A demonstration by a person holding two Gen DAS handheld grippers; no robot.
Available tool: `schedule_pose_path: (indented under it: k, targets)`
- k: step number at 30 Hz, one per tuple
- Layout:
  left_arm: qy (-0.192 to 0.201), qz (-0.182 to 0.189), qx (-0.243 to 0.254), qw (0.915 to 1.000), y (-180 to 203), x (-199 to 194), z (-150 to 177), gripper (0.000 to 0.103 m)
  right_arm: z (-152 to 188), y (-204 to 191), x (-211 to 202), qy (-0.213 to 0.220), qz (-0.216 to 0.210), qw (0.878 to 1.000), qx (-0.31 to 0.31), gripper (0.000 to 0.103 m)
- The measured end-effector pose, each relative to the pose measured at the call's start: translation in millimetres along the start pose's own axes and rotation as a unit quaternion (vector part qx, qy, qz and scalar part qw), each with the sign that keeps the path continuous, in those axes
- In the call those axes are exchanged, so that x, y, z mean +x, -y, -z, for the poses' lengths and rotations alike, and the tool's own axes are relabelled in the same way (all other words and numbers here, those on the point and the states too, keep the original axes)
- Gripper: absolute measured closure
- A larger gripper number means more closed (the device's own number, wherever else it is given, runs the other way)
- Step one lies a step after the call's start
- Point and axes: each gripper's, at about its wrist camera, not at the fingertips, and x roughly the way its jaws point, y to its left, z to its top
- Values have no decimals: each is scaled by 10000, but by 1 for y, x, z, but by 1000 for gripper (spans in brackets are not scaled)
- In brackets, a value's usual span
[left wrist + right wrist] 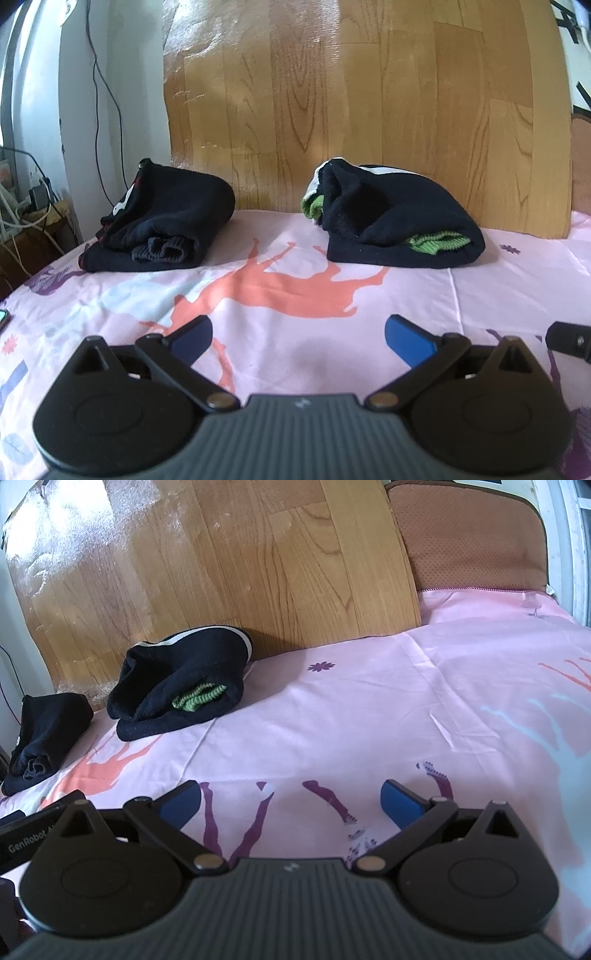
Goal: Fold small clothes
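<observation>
Both tongs wide, empty: left tongs (298,338), right tongs (291,801). We see green-cuff bundle (400,229) ahead of left, nearer it; second bundle (162,221) further left.

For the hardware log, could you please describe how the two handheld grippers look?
Both match: the left gripper and right gripper have ribbed dark grey bodies, round black side housings, black linkage arms with brass-coloured pivots, and blue-padded jaws. White "GenRobot" lettering marks the left one's side, seen from the right wrist.

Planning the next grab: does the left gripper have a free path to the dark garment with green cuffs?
Probably yes: the left gripper is open and only bare pink sheet lies between it and the garment with green cuffs.
</observation>
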Motion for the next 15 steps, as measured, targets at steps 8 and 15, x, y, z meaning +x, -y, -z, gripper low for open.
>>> schedule_pose_path:
  k: [8,15]
  targets:
    - [42,-8,148,9999,4,-1,0,0,0,1,-1,-3,-123,9999,39,0]
    - [-15,59,110,9999,3,1,0,0,0,0,-2,5,-138,9999,36,0]
